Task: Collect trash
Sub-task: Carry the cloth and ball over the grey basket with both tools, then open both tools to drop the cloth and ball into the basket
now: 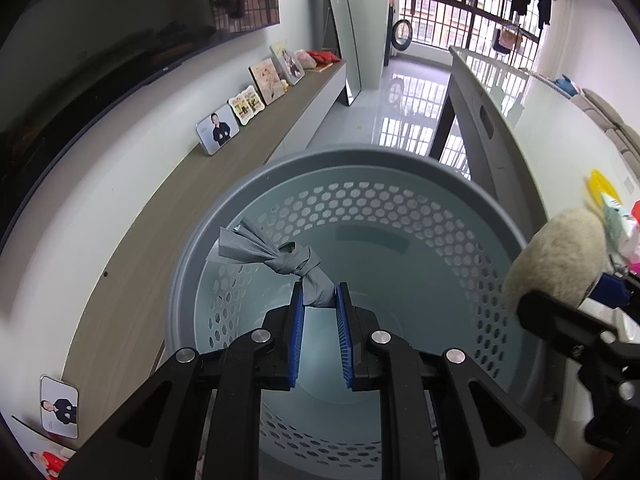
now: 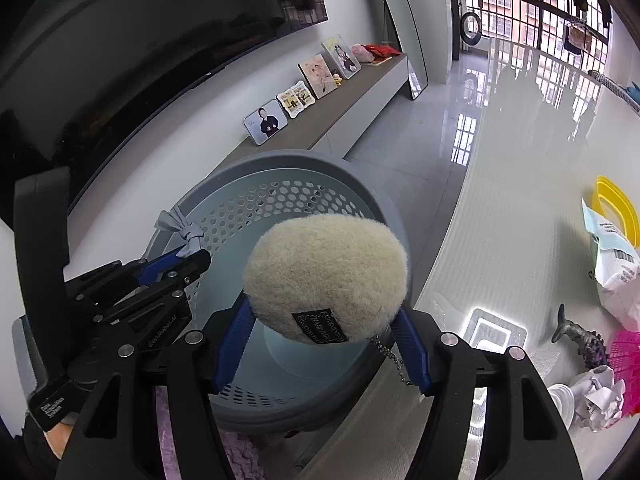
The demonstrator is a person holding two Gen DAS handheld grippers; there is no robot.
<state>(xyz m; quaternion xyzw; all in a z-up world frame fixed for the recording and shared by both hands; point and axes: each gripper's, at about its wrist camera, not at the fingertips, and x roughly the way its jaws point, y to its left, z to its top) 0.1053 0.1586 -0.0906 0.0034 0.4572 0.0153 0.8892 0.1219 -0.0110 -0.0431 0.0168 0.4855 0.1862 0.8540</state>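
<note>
Two hand-held grippers hung over a grey perforated basket [image 1: 400,216], whose open mouth lay below them. The right hand-held gripper [image 2: 324,344] clamped a cream fuzzy pouch [image 2: 326,276] above the basket's right rim; the left hand-held gripper [image 1: 319,300] pinched a knotted grey strip [image 1: 288,258] near the left rim. Right of the basket, the white bench [image 2: 520,208] carried crumpled paper [image 2: 600,396].
</note>
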